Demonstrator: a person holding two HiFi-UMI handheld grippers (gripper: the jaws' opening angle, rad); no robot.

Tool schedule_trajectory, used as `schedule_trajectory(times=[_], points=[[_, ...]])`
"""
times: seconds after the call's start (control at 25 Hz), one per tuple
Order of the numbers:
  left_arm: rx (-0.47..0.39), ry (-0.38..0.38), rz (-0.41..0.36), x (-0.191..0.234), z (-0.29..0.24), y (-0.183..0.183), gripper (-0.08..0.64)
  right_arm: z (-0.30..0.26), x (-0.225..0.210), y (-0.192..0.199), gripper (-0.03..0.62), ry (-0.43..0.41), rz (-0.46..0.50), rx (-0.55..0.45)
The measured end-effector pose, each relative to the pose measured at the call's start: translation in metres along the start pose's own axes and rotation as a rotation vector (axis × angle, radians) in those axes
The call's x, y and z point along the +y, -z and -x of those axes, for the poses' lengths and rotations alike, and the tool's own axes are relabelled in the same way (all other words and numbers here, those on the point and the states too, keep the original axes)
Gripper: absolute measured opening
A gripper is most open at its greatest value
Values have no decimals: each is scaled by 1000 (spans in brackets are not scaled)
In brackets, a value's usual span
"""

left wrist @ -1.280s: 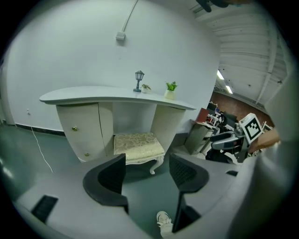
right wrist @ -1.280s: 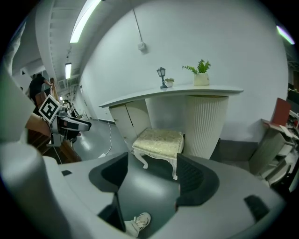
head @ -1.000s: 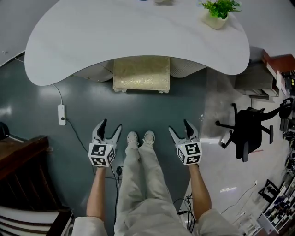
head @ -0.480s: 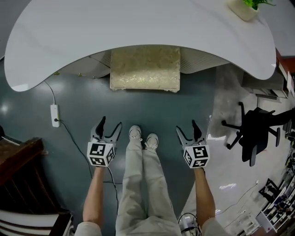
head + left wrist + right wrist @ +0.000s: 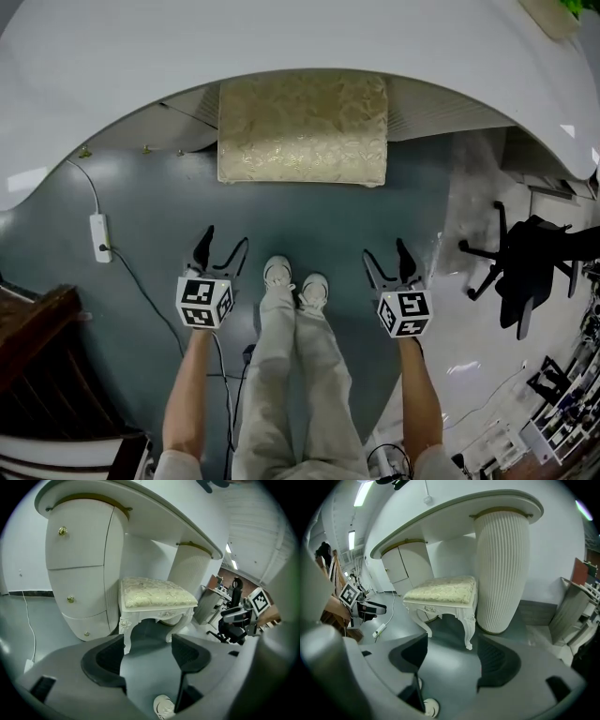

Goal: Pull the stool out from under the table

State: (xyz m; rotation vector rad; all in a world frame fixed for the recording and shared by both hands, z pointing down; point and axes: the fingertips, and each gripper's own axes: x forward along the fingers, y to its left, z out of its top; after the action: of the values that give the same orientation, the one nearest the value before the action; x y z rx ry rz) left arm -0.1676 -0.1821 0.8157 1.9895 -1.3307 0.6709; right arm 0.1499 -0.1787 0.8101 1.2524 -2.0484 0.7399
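Note:
A white carved-leg stool [image 5: 302,129] with a cream patterned cushion stands partly under the curved white table [image 5: 281,42]; its far end is hidden by the tabletop. The stool [image 5: 154,601] and the stool [image 5: 443,597] show ahead in both gripper views. My left gripper [image 5: 219,251] is open and empty, short of the stool's near left corner. My right gripper [image 5: 386,258] is open and empty too, short of the near right corner. Neither touches the stool.
The person's legs and white shoes [image 5: 293,283] stand between the grippers. A power strip [image 5: 97,237] with cable lies at left on the grey floor. A black office chair [image 5: 525,267] is at right, dark wooden furniture [image 5: 47,375] at lower left. A ribbed table pedestal [image 5: 501,569] stands beside the stool.
The view has closed in on the table and stool: both loom larger and lower in the head view. Both grippers stay open, in much the same place beside the legs.

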Motion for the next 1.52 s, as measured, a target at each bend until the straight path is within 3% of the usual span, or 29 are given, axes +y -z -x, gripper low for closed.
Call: schedule_trajectory(times=[1.08,1.52], points=[[-13,-40,-39,73,-143,-5,309,-182,-57,-22,345,8,42,-23],[-30,-37,-86,73,-161,-14,308,-202,-53,-29,333,0,94,-24]])
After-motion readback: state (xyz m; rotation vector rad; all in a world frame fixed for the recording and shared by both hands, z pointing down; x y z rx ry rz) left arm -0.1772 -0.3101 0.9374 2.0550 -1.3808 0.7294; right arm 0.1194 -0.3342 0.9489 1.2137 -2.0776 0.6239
